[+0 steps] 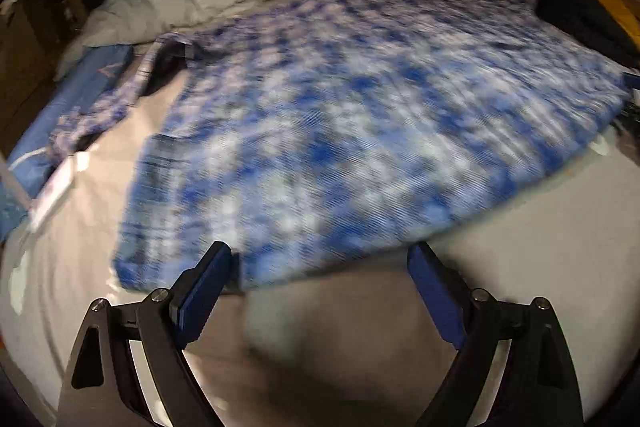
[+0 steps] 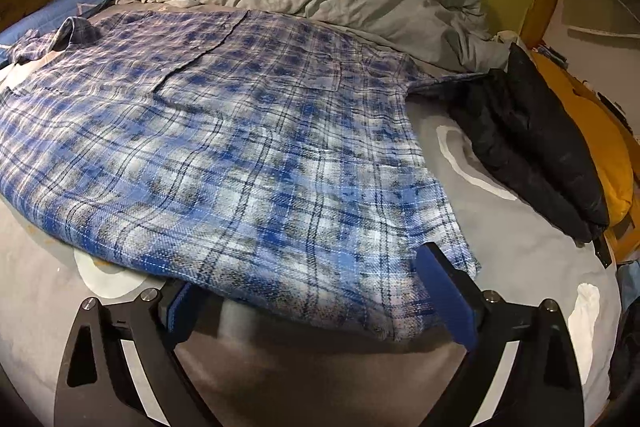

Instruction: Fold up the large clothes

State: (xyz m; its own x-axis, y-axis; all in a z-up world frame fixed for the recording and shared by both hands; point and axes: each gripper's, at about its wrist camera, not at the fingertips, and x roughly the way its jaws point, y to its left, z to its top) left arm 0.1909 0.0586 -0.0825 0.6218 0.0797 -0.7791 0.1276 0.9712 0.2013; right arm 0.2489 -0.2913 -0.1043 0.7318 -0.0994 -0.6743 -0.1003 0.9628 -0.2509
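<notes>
Both grippers, left [image 1: 320, 263] and right [image 2: 304, 279], are gaping wide and holding nothing, the soft, light, floppy shirt [image 2: 224, 155] lying flat on the bed [image 2: 520, 239] with its hem, likely the best hold, lying between the jaws.

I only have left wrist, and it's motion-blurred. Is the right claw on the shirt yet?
Observer: The right claw is open, astride the near hem of the plaid shirt; the hem lies over its left finger.
Operator: What's that dark thing at my right edge?
Observer: A black puffy jacket, folded, lying beside the shirt on the grey sheet.
Operator: Anything behind the jacket?
Observer: A mustard-yellow cushion, against its far side.
</notes>
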